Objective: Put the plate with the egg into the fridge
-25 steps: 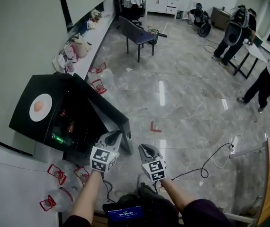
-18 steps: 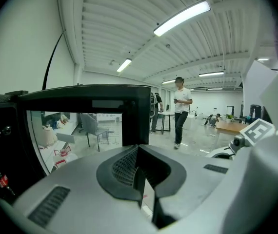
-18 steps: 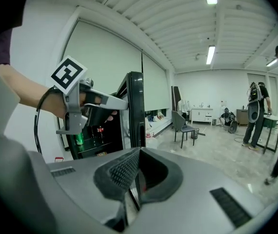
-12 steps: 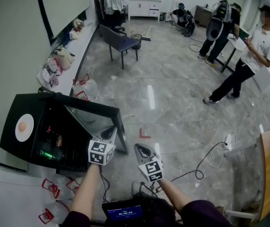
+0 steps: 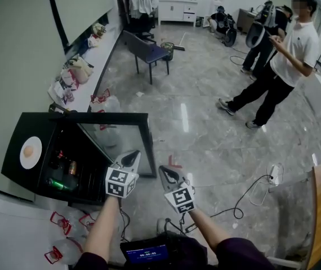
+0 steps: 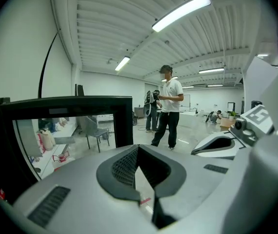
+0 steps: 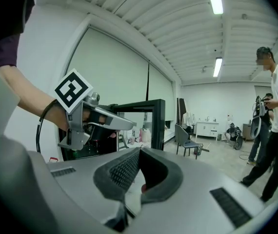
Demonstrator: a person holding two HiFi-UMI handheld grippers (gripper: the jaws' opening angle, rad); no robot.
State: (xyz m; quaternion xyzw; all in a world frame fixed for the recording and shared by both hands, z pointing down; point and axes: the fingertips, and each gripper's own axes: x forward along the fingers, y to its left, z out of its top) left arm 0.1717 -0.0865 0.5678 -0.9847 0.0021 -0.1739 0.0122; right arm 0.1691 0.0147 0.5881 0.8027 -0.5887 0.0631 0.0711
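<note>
The plate (image 5: 32, 162) with the egg (image 5: 29, 150) sits on top of the black fridge (image 5: 28, 126), whose glass door (image 5: 115, 135) stands open. The plate is probably light, stiff and breakable, with a smooth rim that could slip. The egg is small in the head view and seems to lie loose, so a tilt might roll it. A level hold on the near rim looks best. The left tool (image 5: 129, 160) and right tool (image 5: 166, 174) are both closed and empty, in front of the open fridge and well apart from the plate.
</note>
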